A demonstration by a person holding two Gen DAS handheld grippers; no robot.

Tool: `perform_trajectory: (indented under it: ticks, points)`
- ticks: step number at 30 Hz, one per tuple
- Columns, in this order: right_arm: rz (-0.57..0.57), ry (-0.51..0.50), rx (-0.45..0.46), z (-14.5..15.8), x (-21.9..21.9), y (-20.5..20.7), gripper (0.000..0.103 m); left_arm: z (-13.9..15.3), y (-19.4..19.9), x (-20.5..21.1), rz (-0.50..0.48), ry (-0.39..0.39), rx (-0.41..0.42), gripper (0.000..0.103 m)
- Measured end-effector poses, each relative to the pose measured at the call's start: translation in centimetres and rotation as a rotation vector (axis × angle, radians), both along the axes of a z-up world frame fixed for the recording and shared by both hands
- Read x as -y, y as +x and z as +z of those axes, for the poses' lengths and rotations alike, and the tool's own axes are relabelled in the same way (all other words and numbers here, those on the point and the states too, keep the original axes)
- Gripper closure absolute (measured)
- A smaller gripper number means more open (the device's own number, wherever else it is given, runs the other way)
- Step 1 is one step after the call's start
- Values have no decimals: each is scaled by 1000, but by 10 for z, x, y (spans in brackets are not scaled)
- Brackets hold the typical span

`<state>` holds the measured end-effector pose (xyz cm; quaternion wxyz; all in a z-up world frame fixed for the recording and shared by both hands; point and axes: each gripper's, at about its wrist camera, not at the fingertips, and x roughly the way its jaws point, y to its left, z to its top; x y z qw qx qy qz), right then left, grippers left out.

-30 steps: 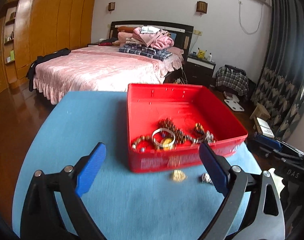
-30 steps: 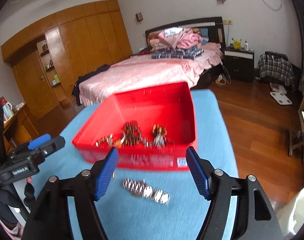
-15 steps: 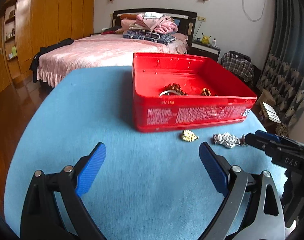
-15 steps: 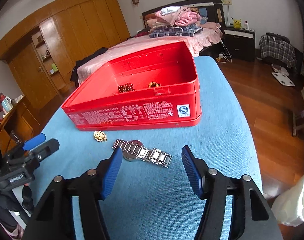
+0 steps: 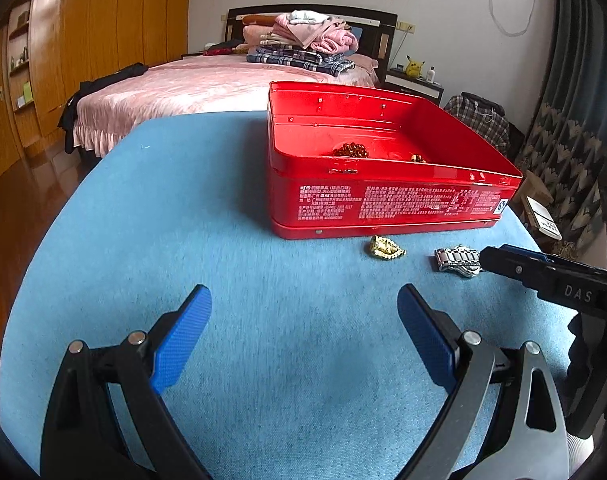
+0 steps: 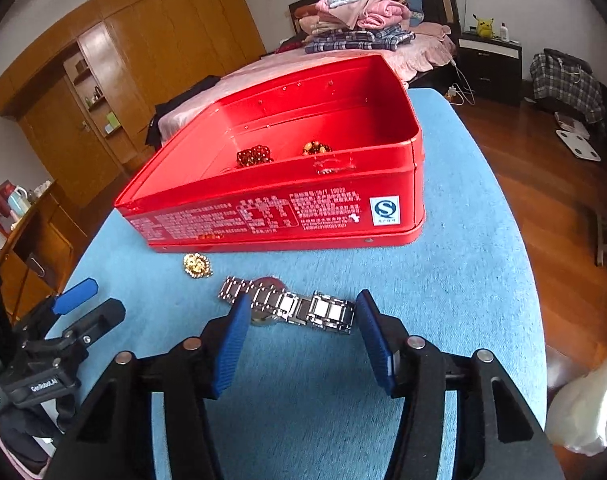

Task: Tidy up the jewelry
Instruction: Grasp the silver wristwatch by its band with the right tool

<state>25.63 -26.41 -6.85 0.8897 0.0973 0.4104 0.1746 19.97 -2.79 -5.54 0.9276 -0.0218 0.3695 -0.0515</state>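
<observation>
A red tin [image 5: 383, 200] sits open on the blue cloth [image 5: 183, 240], toward its far right part. Inside, against the near wall, lie dark red beads [image 6: 254, 155] and, just right of them, amber beads [image 6: 316, 147]; anything lower in the tin is hidden by the wall.

On the cloth, just in front of the tin, 2 pieces lie loose. A gold brooch [image 6: 197, 265] is near the tin's near wall, not touching it. Right of it and nearer lies a steel watch [image 6: 287, 305], stretched out flat with its band running left to right.

The right gripper [image 6: 301, 312] is low over the cloth with its jaws wide, 1 blue pad at each side of the watch. The left pad overlaps the watch case in this view; whether either pad touches metal cannot be told. In the left wrist view its black tip reaches the watch's right end.

The left gripper [image 5: 305, 306] hovers over bare cloth, near side, jaws wide and holding nothing, well apart from brooch and watch.
</observation>
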Motion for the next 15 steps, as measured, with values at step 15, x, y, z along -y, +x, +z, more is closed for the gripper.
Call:
perform_trajectory:
  ticks: [15]
  points:
    - [47, -31, 2, 4, -7, -1, 49, -1, -2, -2, 10, -5, -7, 12]
